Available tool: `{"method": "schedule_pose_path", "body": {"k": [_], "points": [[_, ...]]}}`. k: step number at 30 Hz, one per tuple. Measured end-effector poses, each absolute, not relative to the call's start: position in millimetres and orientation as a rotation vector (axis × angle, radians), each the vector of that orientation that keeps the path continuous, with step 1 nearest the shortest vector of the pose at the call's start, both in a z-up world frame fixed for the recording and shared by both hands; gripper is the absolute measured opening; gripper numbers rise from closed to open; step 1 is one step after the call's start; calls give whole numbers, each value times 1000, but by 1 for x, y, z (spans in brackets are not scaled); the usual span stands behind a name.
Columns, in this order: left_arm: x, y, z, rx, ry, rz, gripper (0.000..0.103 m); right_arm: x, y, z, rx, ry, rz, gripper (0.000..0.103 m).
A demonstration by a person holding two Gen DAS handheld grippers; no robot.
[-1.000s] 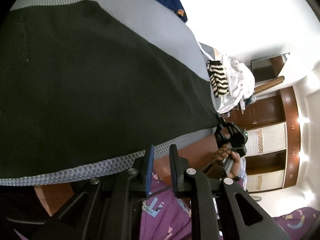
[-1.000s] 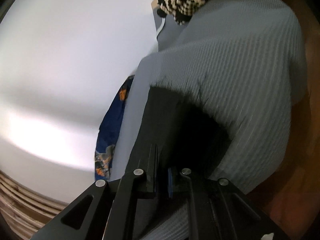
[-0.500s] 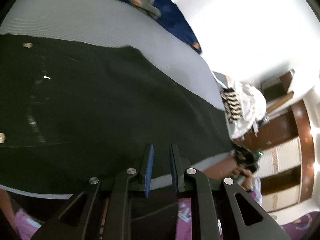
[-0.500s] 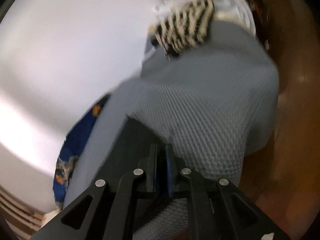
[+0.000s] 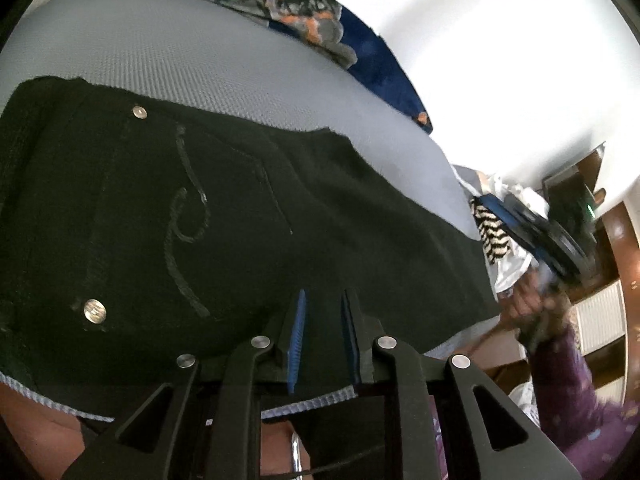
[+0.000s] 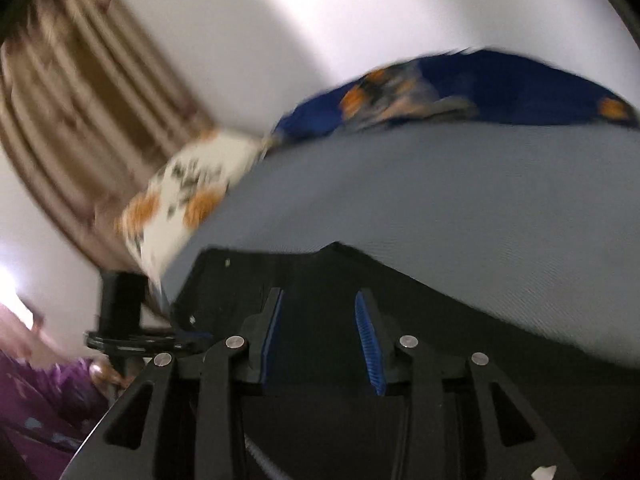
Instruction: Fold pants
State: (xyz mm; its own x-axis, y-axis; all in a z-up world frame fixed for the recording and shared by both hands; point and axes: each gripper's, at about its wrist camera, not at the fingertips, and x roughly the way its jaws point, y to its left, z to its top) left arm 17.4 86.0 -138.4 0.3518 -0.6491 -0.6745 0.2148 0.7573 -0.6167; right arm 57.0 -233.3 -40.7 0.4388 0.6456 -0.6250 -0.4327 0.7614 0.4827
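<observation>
Black pants (image 5: 224, 216) lie flat on a grey bed (image 5: 168, 60), waist end with metal buttons at the left. My left gripper (image 5: 322, 312) hovers over the near edge of the pants, jaws a little apart and empty. My right gripper (image 6: 320, 312) is open and empty above the pants (image 6: 332, 280); it also shows in the left wrist view (image 5: 536, 236) at the right, raised above the leg end. The right wrist view is blurred.
A blue patterned cloth (image 5: 320, 20) lies along the far side of the bed, also in the right wrist view (image 6: 460, 92). A striped garment pile (image 5: 492, 236) sits at the right end. A white floral pillow (image 6: 188, 200) and curtain (image 6: 88, 92) are at the left. Wooden wardrobe (image 5: 616, 280) at right.
My right gripper let go of the pants, opened and swung up and left. My left gripper moved toward the waist end and its jaws opened slightly.
</observation>
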Motion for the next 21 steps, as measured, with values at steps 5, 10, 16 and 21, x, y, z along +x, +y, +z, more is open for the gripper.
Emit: {"method": "schedule_pose_path", "body": {"k": [5,10,16,21], "points": [[20,102,-132,-439,1015,-552,30,116,-180,-74,152,1009,777,35],[32,122,-131,-465,1001,-502,37,147,-150,-99,83,1079,815,35],[36,135,-137,-497,1009,-472,39,166,-129,-115,3,1150,867,36],[33,140,-139,-492,1012,-457,46,180,-122,-115,-111,1174,861,35]]}}
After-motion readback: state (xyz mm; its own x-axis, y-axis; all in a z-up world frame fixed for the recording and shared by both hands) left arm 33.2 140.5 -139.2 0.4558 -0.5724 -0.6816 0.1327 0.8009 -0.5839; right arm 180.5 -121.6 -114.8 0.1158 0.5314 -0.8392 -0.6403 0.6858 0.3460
